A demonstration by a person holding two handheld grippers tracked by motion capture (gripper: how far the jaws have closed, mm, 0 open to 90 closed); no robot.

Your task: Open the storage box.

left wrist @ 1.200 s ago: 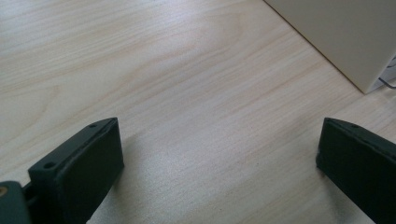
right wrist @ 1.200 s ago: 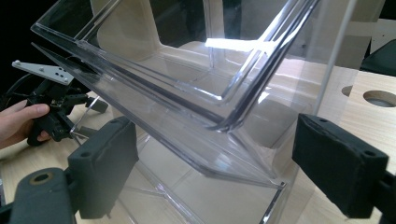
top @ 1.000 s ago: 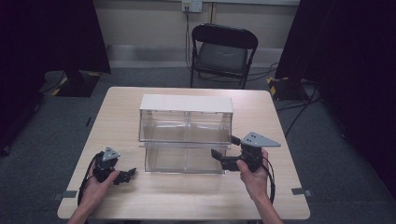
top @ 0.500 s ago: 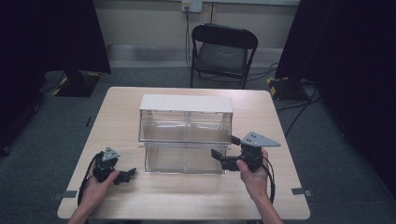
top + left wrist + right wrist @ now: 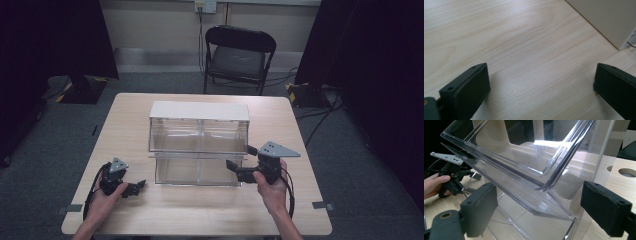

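resting unchanged from a second ago, left hand-held gripper (image 5: 131, 187) sits jaws apart on the worktop (image 5: 210, 215) while right hand-held gripper (image 5: 239, 171), jaws apart, straddles the clear drawer unit's (image 5: 199, 135) front corner, ungripped.

A light wooden table (image 5: 200, 210) stands on grey carpet (image 5: 360, 165). Behind it, a black folding chair (image 5: 239, 56) faces the table, its back near a pale wall (image 5: 150, 25) with a socket plate (image 5: 205, 6) at the top and a cable hanging down from it. Dark curtains (image 5: 380, 65) hang on both sides. More cables (image 5: 320, 107) trail across the floor at the right, beside a yellow-and-black marked object (image 5: 299, 92). Small tape marks (image 5: 320, 205) lie on the carpet by the table's near corners.
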